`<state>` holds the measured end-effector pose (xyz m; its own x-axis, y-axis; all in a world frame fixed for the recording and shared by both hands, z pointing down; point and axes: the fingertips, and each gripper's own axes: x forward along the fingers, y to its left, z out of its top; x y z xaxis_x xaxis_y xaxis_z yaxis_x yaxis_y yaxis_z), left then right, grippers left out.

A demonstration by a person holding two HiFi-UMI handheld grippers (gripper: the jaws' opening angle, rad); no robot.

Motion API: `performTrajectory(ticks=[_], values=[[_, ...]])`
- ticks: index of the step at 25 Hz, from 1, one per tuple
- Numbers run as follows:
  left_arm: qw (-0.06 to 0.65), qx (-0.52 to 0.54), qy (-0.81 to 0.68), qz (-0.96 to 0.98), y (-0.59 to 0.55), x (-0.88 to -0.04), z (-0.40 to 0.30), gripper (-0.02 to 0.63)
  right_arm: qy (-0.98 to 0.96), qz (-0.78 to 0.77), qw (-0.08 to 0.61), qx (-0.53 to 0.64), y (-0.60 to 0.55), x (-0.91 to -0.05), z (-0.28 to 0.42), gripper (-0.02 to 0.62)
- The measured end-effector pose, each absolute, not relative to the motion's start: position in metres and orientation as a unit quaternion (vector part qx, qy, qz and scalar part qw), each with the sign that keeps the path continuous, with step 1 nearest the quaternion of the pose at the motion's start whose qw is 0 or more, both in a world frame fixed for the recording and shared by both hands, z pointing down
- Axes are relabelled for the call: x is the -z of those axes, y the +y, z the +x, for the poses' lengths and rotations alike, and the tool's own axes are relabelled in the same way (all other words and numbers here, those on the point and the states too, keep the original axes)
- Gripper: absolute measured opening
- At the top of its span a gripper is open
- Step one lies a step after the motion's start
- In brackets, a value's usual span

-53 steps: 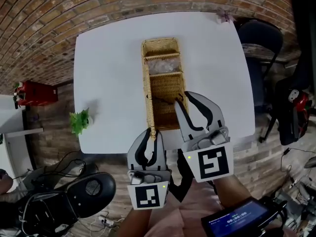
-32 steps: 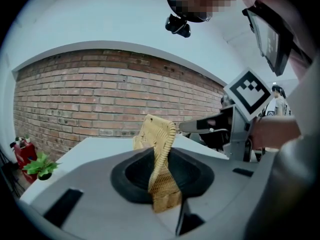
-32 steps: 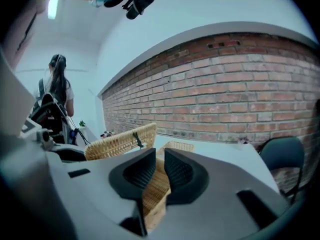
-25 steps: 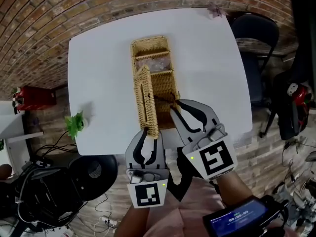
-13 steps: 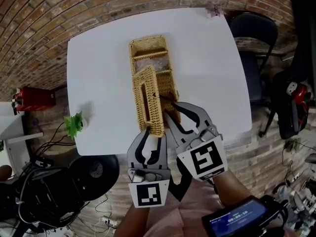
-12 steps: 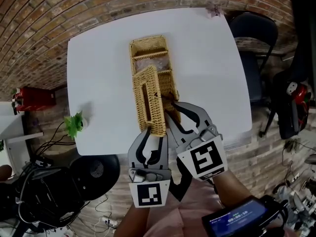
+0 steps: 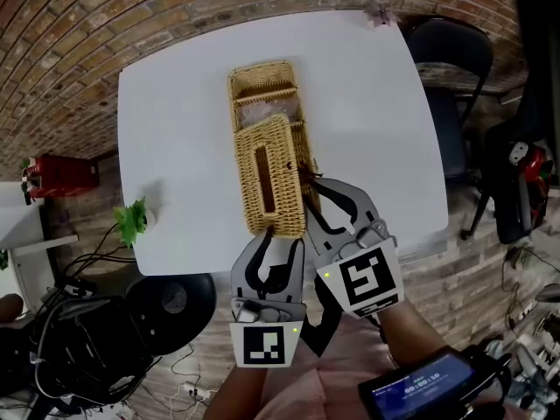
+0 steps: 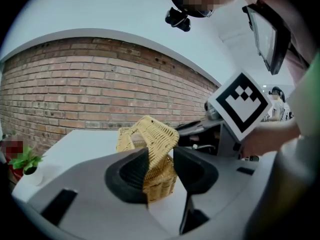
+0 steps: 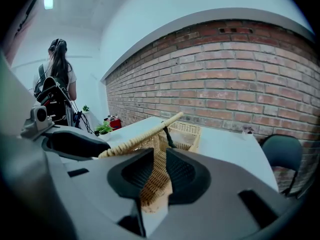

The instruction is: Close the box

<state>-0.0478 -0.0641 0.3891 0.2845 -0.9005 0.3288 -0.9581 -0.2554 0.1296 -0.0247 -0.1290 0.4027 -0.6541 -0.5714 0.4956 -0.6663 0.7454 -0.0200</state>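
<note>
Just ahead of both grippers, the box [image 7: 262, 90] is lying on the table [image 7: 175, 129], its long axis running straight away from them. The lid [image 7: 269, 173] is tilting over the near half, not yet flat. The left gripper [image 7: 280, 237], nearer the lid, is released: its jaws have just been opening around the lid's near edge. The right gripper [image 7: 320, 185] is clamping the box's near wall, its jaws having just been easing wider, and is probably obstructing the lid's free edge.
</note>
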Motion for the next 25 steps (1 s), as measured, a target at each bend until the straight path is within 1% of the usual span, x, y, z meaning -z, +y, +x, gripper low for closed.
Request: performTrajectory(ticks=[6,25], values=[[0.178,-0.078,-0.581,0.79,-0.062,-0.392,-0.048,0.179,-0.896,0.357,0.242,-0.106,-0.133,-0.408,-0.016,0.08],[0.174,-0.088,-0.592,0.782,-0.058,-0.398,-0.057,0.181,-0.866,0.394,0.286,-0.113,-0.131,-0.437,0.016,0.064]])
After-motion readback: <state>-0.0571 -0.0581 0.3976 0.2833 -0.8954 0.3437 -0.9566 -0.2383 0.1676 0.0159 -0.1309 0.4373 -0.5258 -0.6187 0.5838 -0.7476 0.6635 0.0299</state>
